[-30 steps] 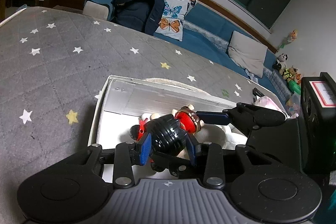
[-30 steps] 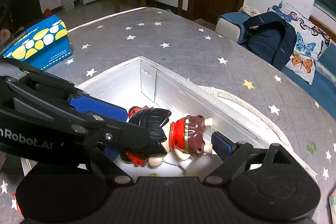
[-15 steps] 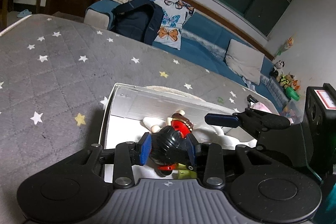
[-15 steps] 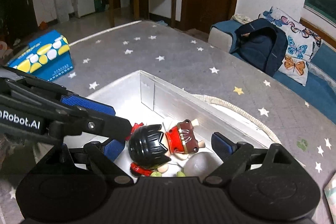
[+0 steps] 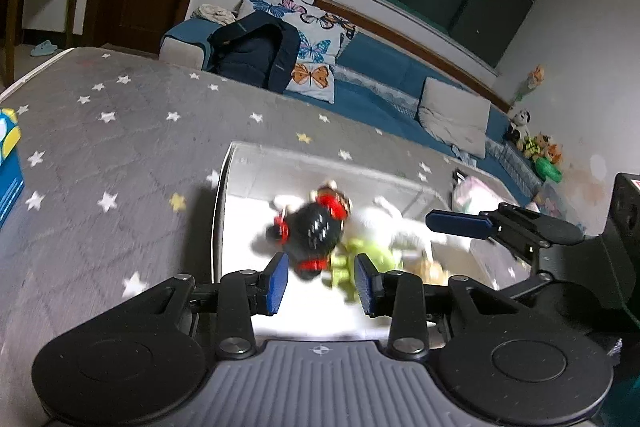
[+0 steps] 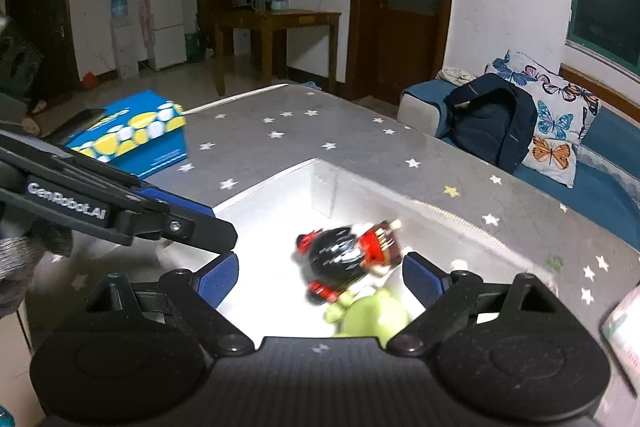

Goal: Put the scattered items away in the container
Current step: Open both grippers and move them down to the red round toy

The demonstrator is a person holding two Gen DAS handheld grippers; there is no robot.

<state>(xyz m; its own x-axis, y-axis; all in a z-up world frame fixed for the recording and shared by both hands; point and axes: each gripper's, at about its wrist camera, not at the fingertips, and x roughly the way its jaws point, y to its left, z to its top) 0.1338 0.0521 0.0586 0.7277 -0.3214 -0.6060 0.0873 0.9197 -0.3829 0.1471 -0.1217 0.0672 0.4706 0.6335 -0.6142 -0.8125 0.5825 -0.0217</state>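
Observation:
A black-haired doll in red (image 5: 314, 233) lies inside the white box (image 5: 240, 167) on the grey star mat. My left gripper (image 5: 322, 283) is open and empty, raised just above and behind the doll. A green toy (image 5: 360, 263) and a white plush (image 5: 404, 231) lie beside the doll. In the right wrist view the doll (image 6: 344, 259) and green toy (image 6: 374, 315) lie in the box (image 6: 280, 187) below my open, empty right gripper (image 6: 320, 279). The left gripper's fingers (image 6: 192, 223) reach in from the left there.
A blue and yellow box (image 6: 132, 135) stands on the mat to the left. A blue sofa with a dark backpack (image 5: 256, 53) and butterfly pillows runs along the mat's far side. A pink packet (image 5: 476, 191) lies past the box's right end.
My left gripper opened and let the doll go; it now lies in the box. Both grippers have risen and pulled back from the box.

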